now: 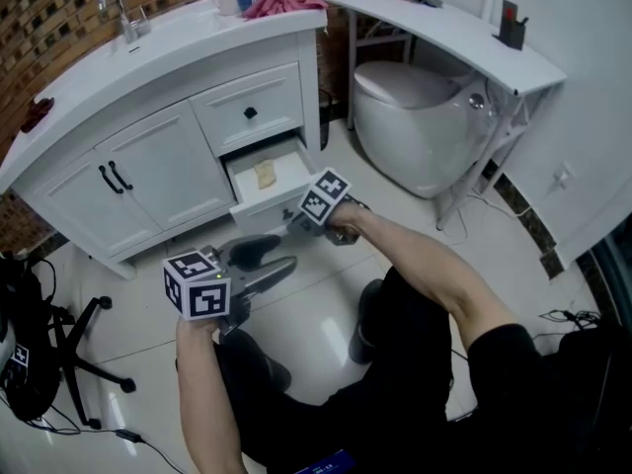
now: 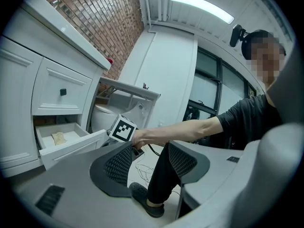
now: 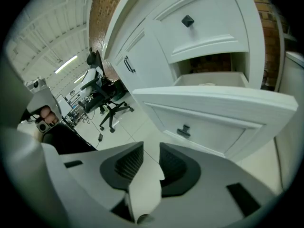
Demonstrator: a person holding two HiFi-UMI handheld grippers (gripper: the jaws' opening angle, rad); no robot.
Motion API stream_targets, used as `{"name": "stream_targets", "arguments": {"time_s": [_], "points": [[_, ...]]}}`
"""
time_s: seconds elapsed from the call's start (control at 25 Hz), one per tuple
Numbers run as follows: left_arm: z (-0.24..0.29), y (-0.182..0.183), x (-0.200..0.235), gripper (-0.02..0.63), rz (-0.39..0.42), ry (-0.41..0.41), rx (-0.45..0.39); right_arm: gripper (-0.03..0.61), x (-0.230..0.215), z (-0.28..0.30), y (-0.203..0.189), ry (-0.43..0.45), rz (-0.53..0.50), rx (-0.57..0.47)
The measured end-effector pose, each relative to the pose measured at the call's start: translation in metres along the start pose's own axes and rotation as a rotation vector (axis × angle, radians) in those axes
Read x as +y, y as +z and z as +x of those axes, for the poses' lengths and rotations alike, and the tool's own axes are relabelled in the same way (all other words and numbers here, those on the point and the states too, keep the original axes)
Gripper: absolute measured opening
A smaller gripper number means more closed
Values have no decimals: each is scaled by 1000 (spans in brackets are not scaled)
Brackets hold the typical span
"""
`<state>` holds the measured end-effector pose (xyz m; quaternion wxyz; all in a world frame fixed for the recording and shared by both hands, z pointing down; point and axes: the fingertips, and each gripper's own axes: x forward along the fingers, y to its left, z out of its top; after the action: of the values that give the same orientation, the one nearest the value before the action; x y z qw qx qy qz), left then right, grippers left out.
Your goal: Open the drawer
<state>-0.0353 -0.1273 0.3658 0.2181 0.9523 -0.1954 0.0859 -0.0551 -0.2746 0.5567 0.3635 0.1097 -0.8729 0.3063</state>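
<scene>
White-painted panelled drawer at the vanity's lower right stands pulled out, with a tan scrap inside. Its long front runs crosswise just ahead of the right gripper, and the small dark knob sits up beyond the tips. The jaws are partly apart, clasping nothing. Left gripper is spread wide, empty and farther back.

Bright, even o/h light; fisheye warp, dark vignette at edges.

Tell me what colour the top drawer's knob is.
The knob is black, clearest in the right gripper view.
</scene>
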Motion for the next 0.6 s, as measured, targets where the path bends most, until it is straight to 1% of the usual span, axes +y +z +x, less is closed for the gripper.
{"name": "stream_targets", "arguments": {"time_s": [0.16, 0.36, 0.48, 0.6], "points": [[1, -4, -15, 244, 11, -5, -4, 121, 40, -18, 2, 104, -7, -50], [2, -7, -33, 244, 15, -12, -21, 120, 95, -57, 5, 252, -13, -163], [5, -8, -46, 245, 15, -23, -34, 120, 116, -84, 8, 318, -23, -244], [4, -13, -51, 245, 28, -23, -23, 120, 130, -107, 14, 369, -58, -316]]}}
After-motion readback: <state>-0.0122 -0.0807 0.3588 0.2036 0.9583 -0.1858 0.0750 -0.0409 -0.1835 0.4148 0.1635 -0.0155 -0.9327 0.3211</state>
